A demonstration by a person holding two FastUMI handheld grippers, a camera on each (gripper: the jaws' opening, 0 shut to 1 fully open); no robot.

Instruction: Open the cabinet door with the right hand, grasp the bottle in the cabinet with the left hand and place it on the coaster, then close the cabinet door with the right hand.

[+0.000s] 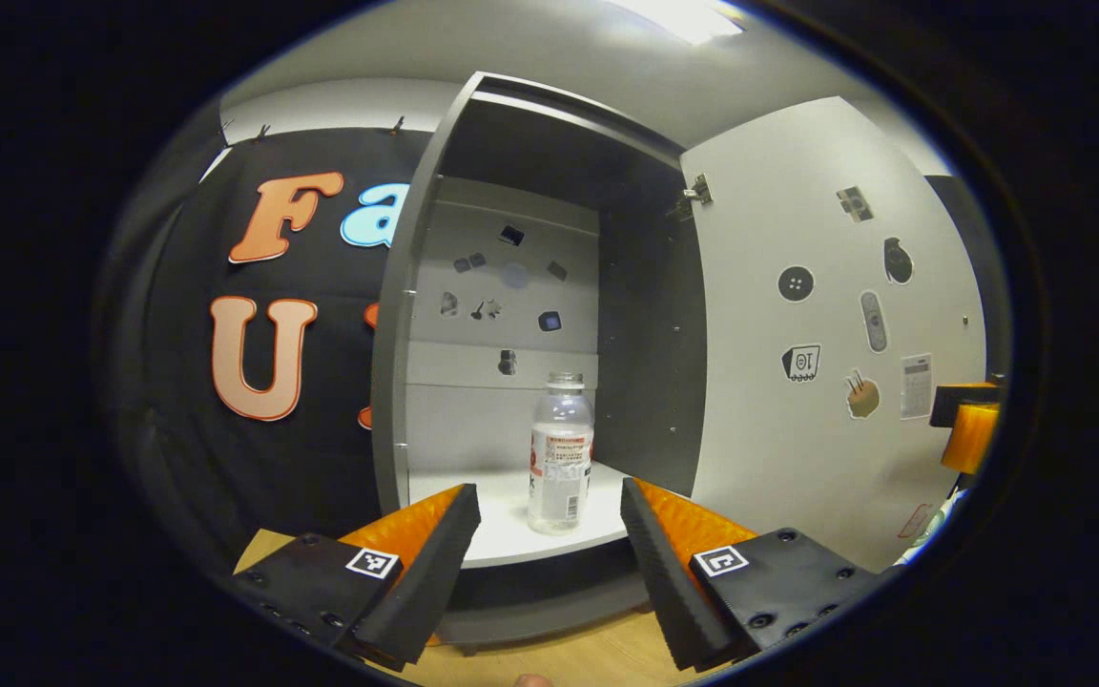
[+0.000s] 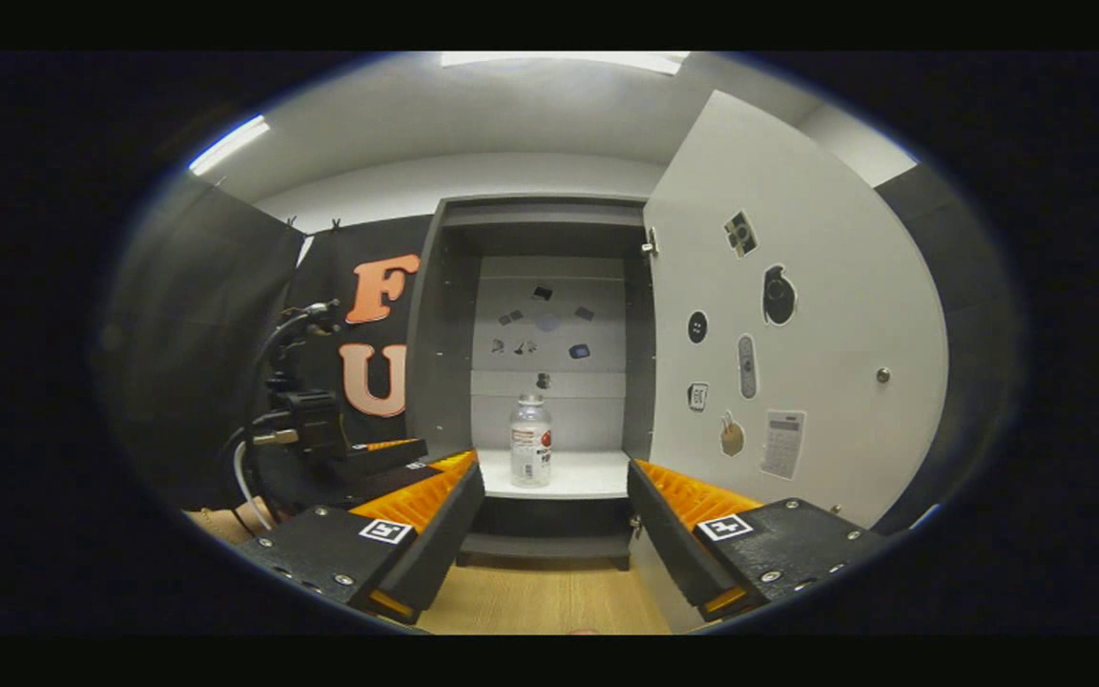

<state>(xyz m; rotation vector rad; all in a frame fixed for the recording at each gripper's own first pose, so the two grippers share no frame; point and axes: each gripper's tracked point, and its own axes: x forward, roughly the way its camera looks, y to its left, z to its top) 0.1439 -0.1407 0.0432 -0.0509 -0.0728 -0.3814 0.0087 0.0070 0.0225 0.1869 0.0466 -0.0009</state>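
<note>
A clear plastic bottle (image 1: 560, 458) with a white and red label stands upright on the white shelf (image 1: 502, 534) of the grey cabinet (image 1: 397, 315). The cabinet door (image 1: 798, 315) is swung wide open to the right. My left gripper (image 1: 548, 494) is open in front of the shelf, with the bottle farther in between the lines of its fingers and untouched. In the right gripper view the bottle (image 2: 530, 444) stands deep in the cabinet (image 2: 445, 334), and my right gripper (image 2: 554, 469) is open and holds nothing, just left of the door (image 2: 798, 315).
The cabinet rests on a wooden table (image 2: 540, 601). Stickers dot the door's inner face and the cabinet's back wall (image 1: 511, 286). A small knob (image 2: 882, 375) sits near the door's free edge. The left gripper with its cables (image 2: 321, 429) is at the left.
</note>
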